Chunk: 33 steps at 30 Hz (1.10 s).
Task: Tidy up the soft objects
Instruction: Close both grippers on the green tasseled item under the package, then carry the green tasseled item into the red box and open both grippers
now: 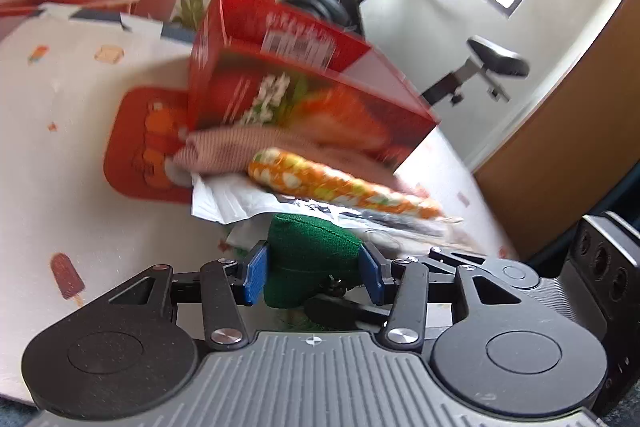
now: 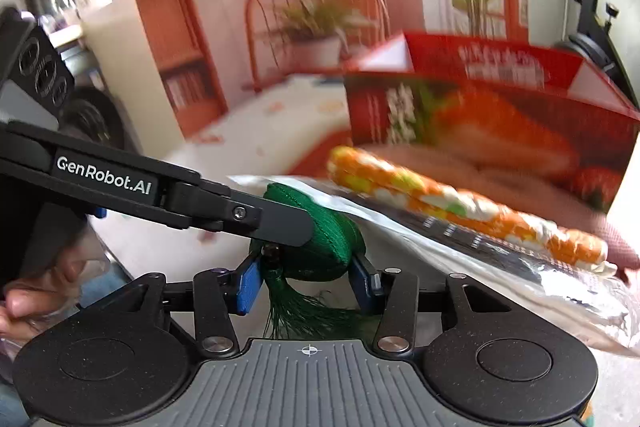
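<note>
My left gripper (image 1: pixel 314 273) and right gripper (image 2: pixel 308 279) both pinching the green cushion (image 2: pixel 320 247), near red box (image 2: pixel 492 111).

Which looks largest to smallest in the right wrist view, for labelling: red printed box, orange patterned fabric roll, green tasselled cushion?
1. Red printed box
2. Orange patterned fabric roll
3. Green tasselled cushion, though nearest the camera

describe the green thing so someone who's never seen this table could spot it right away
Start at the big red box standing on the pale printed tablecloth. In front of it lie an orange patterned roll and a clear plastic bag. Nearest the cameras is the green cushion: the only plain dark green item, stuffed fabric with a tassel, clamped by both grippers.
</note>
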### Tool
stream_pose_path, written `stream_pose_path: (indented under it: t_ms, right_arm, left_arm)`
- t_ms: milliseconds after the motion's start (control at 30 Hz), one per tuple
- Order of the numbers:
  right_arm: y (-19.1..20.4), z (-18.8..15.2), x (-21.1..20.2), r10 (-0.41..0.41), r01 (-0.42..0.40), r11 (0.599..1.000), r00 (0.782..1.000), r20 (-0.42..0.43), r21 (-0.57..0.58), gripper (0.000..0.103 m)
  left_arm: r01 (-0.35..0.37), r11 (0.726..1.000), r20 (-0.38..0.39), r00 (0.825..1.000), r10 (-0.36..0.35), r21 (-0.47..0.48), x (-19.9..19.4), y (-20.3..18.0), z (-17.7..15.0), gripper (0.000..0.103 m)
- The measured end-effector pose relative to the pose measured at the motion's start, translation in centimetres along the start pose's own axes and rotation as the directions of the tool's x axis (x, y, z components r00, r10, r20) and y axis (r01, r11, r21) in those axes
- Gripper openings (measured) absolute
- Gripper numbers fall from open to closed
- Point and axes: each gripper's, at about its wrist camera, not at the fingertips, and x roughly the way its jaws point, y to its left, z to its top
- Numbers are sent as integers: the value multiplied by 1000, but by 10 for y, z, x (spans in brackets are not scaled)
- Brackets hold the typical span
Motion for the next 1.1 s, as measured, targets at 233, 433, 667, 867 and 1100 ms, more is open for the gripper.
stream_pose_path:
  t_ms: [233, 433, 667, 867, 1100]
  right_arm:
    - [15, 37, -36, 31, -26, 999, 994, 107, -46, 43]
    - [16, 79, -61, 37, -21, 996, 979, 202, -81, 43]
    - [-2, 125, -65, -16, 52, 990, 967, 255, -133, 43]
    - [-34, 171, -48, -54, 99, 983, 961, 271, -154, 43]
    - [-61, 216, -17, -78, 143, 965, 956, 282, -218, 43]
  left_arm:
    - [-9, 999, 140, 990, 1, 53, -47, -30, 23, 50]
    - [22, 996, 247, 968, -42, 82, -68, -51, 56, 50]
    - [28, 988, 284, 956, -71, 154, -53, -75, 104, 50]
    - [40, 986, 296, 951, -87, 162, -30, -74, 148, 50]
    - [4, 986, 326, 944, -58, 164, -1, -70, 187, 50]
